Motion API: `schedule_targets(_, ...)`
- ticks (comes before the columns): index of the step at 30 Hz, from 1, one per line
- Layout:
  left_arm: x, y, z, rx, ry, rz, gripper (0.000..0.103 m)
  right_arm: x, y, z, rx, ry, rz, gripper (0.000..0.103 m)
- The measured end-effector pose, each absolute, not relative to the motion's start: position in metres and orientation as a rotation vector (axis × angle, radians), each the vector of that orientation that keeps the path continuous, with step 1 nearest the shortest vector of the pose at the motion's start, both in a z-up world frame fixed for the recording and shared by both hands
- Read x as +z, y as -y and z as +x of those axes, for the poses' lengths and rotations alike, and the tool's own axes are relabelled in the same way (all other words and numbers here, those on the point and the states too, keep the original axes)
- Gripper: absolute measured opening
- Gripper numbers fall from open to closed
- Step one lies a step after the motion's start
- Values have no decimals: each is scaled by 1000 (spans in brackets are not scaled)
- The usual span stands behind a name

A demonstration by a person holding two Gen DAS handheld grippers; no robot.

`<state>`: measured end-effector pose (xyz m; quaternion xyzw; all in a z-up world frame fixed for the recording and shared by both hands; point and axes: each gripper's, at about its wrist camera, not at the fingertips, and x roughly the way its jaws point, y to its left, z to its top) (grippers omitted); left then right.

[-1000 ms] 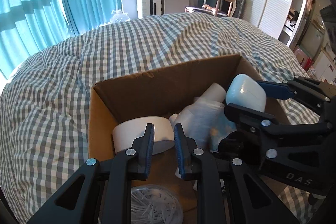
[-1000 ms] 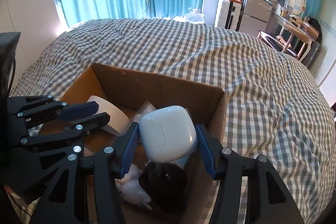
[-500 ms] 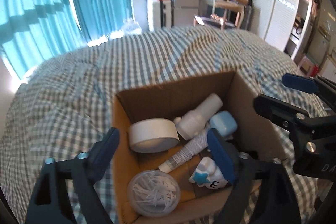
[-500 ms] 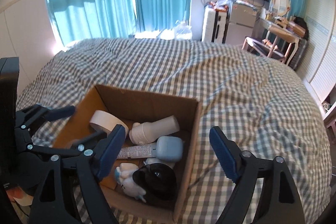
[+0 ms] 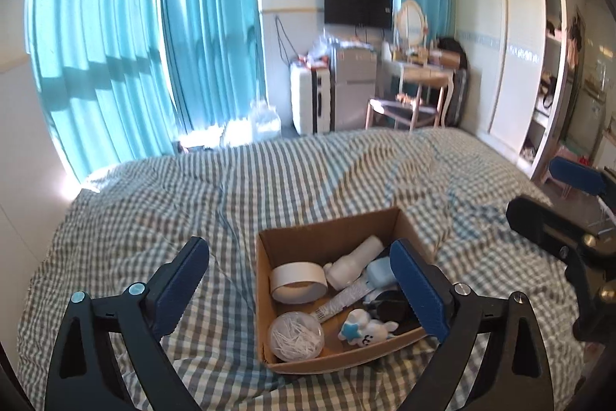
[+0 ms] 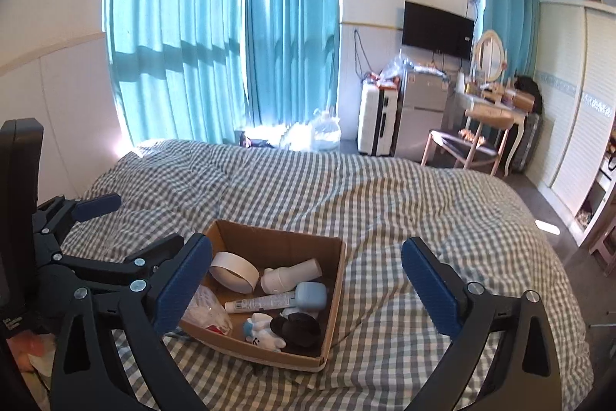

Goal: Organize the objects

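both grippers had pulled up and back from the cardboard box (image 5: 331, 234) within the last second, and both had just been opening. the left gripper (image 5: 304, 282) stood spread wide with nothing between its pads, released. the right gripper (image 6: 306, 286) stood equally wide and empty; a second earlier it had been clamped on the pale blue case (image 6: 311, 296), which now lay in the box, right of centre, beside the white tube (image 6: 260, 303)

in the box, which sat near the middle of the checked bedspread (image 6: 385, 203), lay also the roll of tape (image 5: 298, 280) at the far left, the white bottle (image 5: 352, 264) beside it, the clear round tub (image 5: 296, 336) at the near left corner, a small white and blue toy (image 5: 364, 330) and a black round thing (image 6: 296, 328) at the near right

nothing else loose showed on the bedspread, so the sorting looked finished, or close to it; what lay outside the views could not be told
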<state>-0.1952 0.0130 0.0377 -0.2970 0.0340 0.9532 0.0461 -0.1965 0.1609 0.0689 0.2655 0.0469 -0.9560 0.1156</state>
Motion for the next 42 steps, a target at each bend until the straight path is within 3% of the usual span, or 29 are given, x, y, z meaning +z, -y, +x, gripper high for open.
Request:
schedule_targets(7,77,-10,-147,3002,-146,-753,99,102,-165,-151,-2837,-148,673,100)
schedule_targets(18,109,4,-86,3083,-52,-599,100,125,-187,-99,-2901,-100,544,100)
schedule_targets(25,93,4,-58,3104,-9,-560,101,108,-208,-74,-2951,-37,513,101)
schedule_targets(35,49,-13,-36,3159,-173,-522,103,59,-211,-67,-2951,-20,476,101)
schedule_targets(42,11,-9,-43,3139,-134,-568,103,19,-209,-68,-2941,-36,497,101)
